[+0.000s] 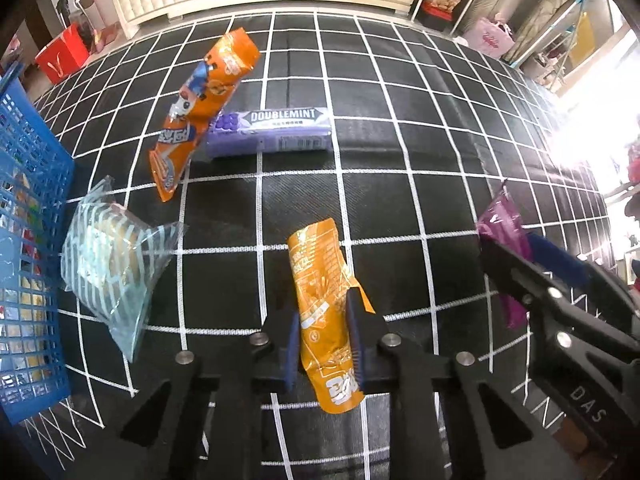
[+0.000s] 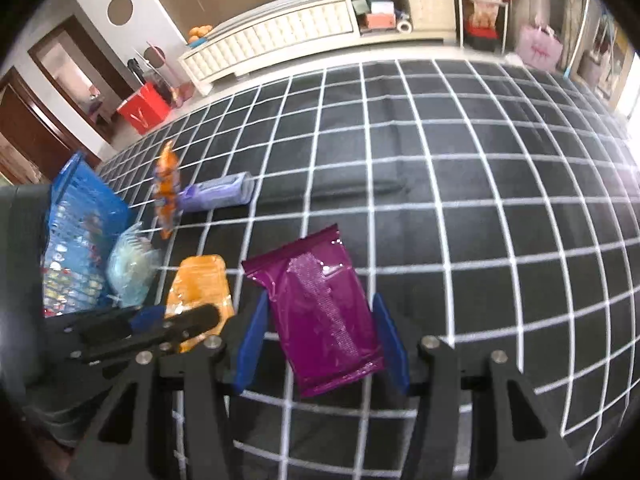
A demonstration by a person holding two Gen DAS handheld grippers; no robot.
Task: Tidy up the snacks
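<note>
- Left gripper (image 1: 324,344): blue pads clamped on an orange snack packet (image 1: 320,300), which stands nearly upright between them, its top leaning away from the camera and its bottom edge hanging below the pads.
- Right gripper (image 2: 320,344): blue fingers (image 2: 252,344) straddle a magenta foil pouch (image 2: 324,312). The left finger touches the pouch's edge; a thin gap shows on the right side, so whether it is truly gripped I cannot tell.
- From the left wrist view the right gripper (image 1: 516,256) shows at the right edge, the same pouch (image 1: 504,220) poking out beyond its tips.
- Surface: black cloth with a white grid (image 1: 400,152) (creased in places).
- Blue plastic basket (image 1: 28,264) at the far left edge, mesh-walled, with colourful packets showing through the mesh.
- Clear wrapper with pale blue stripes (image 1: 112,264) lies just beside the basket wall, pale biscuits inside.
- Farther out: a second orange packet with cartoon print (image 1: 200,116), its one side overlapping the end of a purple Doublemint gum pack (image 1: 272,132) lying flat.
- From the right wrist view the left gripper (image 2: 168,328) sits left of the pouch, the orange packet (image 2: 200,284) rising beyond it.
- Background: white cabinet (image 2: 280,36), red box (image 2: 144,112) on the floor.
</note>
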